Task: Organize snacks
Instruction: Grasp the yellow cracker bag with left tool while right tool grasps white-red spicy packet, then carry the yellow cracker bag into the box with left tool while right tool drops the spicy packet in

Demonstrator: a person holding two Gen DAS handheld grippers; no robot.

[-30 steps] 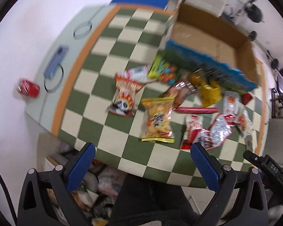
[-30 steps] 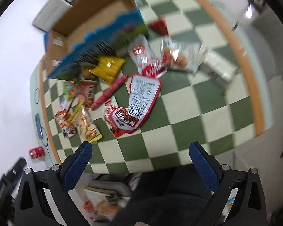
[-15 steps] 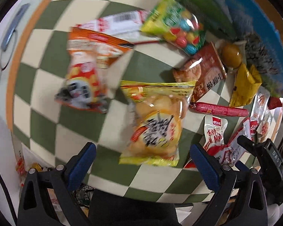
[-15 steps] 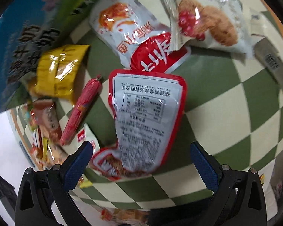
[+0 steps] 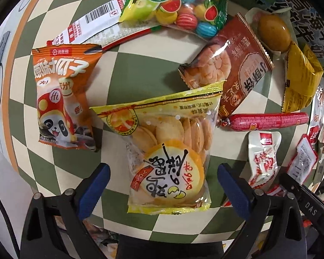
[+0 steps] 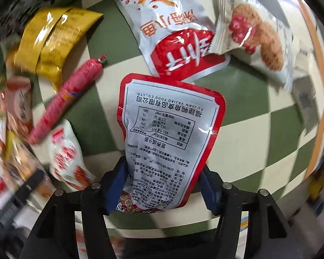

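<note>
My left gripper [image 5: 164, 185] is open, its blue fingers on either side of the lower end of a yellow bag of round biscuits [image 5: 168, 144] lying on the checked tablecloth [image 5: 129, 69]. My right gripper [image 6: 159, 185] has closed in on the near end of a red-edged silver pouch [image 6: 168, 127] with a printed label; the pads press its sides. Around them lie an orange panda seed bag [image 5: 62, 99], a candy-ball bag [image 5: 179, 6], a brown bread pack [image 5: 231, 69], a red sausage [image 5: 265, 120] and a yellow packet [image 6: 54, 36].
A white-and-red fish-snack pouch [image 6: 175, 32] and a meatball pack [image 6: 257, 36] lie beyond the silver pouch. A small white-red pouch [image 6: 67, 153] lies left of my right gripper. A blue printed box wall [image 5: 308, 13] stands at the far right. The table's near edge runs under both grippers.
Both grippers have dropped close to the table. The left now straddles the biscuit bag, still open. The right has narrowed from wide open onto the silver pouch.
</note>
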